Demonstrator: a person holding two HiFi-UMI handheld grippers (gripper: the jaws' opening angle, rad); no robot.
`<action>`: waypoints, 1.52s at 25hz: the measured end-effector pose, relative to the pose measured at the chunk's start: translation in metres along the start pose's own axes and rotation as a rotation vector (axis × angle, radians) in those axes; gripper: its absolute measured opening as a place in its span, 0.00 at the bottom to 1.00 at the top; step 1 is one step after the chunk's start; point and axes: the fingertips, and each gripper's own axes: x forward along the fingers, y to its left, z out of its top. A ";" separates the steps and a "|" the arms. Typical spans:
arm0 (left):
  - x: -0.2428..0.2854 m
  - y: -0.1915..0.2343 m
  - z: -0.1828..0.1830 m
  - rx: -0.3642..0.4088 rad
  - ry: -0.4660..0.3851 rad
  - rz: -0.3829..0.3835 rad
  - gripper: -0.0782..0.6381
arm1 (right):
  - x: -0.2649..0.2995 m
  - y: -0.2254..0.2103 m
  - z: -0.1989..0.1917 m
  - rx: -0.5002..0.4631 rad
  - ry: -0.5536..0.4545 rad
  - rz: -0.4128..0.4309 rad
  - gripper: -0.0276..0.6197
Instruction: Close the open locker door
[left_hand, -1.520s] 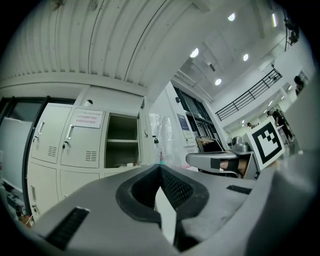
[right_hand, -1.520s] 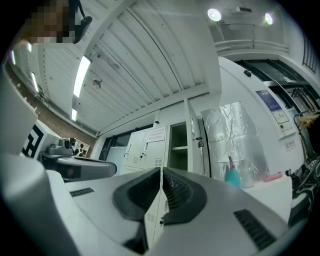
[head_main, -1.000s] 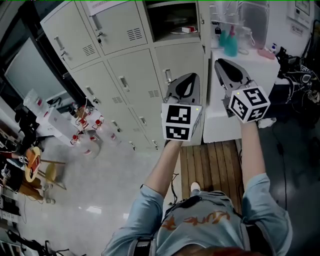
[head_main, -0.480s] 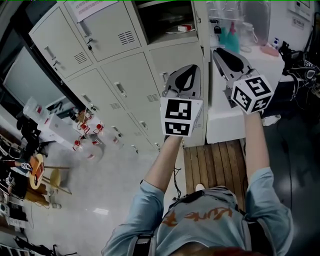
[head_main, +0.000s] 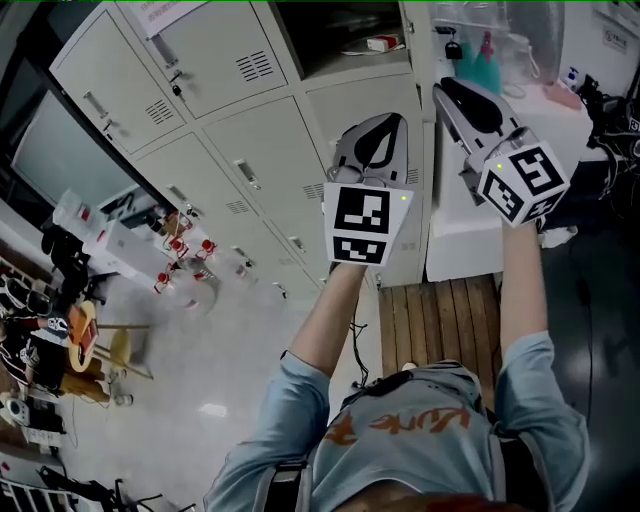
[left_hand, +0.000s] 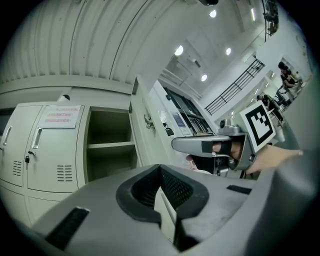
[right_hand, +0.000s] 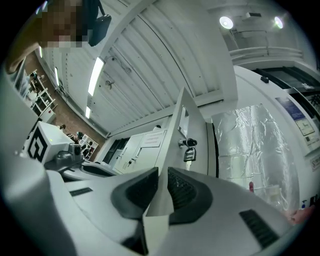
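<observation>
Pinching the free edge of the locker door (right_hand: 192, 120), the right gripper (right_hand: 161, 175) has its jaws drawn almost together, and only the thin metal sheet fills the slit between the pads. From where I stand it looks like a real grip, though I cannot say how firmly the pads press. I think this edge is chosen because it lies farthest from the hinge side, so a small sideways pull should swing the whole door. The hold sits just below the hanging key (right_hand: 189, 152), which keeps the jaws free of it. The left gripper (left_hand: 160, 167) is held up beside it, its jaws together at the tips with nothing between them. It seems only to wait, pointed toward the open compartment (left_hand: 107, 125). The door stands out from that compartment at a wide angle, so the closing is not yet begun. Beside the opening the neighbouring doors (left_hand: 50, 145) are closed, and one carries a paper notice (left_hand: 60, 115).
</observation>
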 end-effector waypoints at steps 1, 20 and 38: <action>0.001 0.004 -0.002 -0.002 -0.003 0.005 0.14 | 0.002 0.002 0.000 -0.007 -0.004 0.007 0.12; -0.013 0.083 -0.034 -0.040 -0.007 0.111 0.14 | 0.080 0.061 -0.020 0.080 -0.097 0.191 0.12; 0.017 0.162 -0.070 -0.089 0.012 0.132 0.14 | 0.165 0.055 -0.071 0.112 -0.036 0.174 0.12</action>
